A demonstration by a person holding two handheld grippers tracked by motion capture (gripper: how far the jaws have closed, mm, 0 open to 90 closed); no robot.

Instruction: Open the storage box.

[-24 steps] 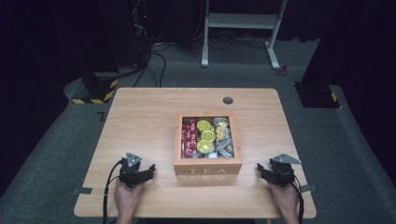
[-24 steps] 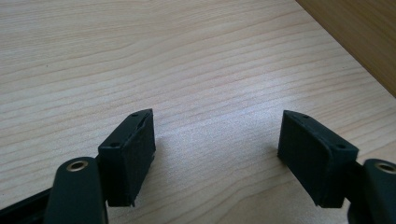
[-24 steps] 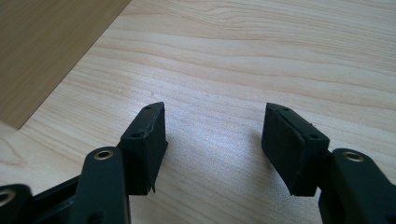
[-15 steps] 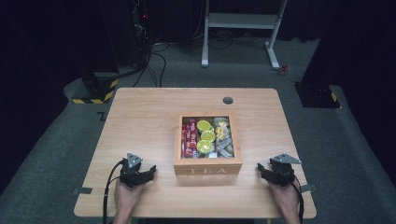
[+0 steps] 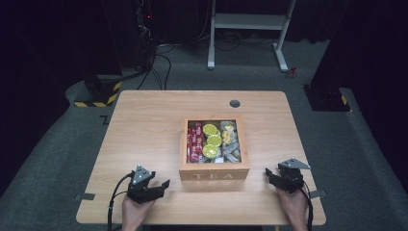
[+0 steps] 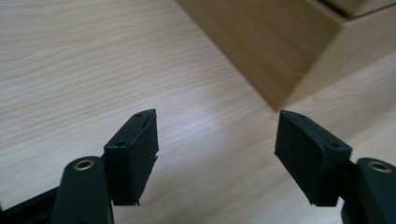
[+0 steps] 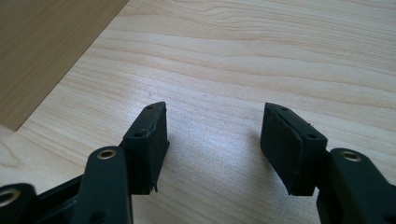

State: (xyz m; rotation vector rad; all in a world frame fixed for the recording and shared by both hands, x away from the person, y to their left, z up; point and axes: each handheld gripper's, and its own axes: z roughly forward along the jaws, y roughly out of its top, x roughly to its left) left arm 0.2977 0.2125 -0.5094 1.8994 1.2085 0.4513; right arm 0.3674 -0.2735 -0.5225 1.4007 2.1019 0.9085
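The high view is showing the open wooden tea box [image 5: 214, 171] sitting mid-tabletop [image 5: 144, 125], its packets visible inside. The left gripper view is catching just the box's corner [image 6: 275, 56], the right gripper view one side wall [image 7: 42, 51]. The left gripper [image 5: 161, 185] and right gripper [image 5: 269, 174] are resting low at the near edge, flanking the box, jaws spread and gripping nothing.

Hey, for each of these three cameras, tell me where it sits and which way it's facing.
High view: above the person's side, looking forward and down on the table, tea box, both hands and grippers.
Left gripper view: rides the left gripper, looking along its open fingers at the box's corner.
Right gripper view: rides the right gripper, open fingers over tabletop, box side upper left.
Shared: all show the box and table.
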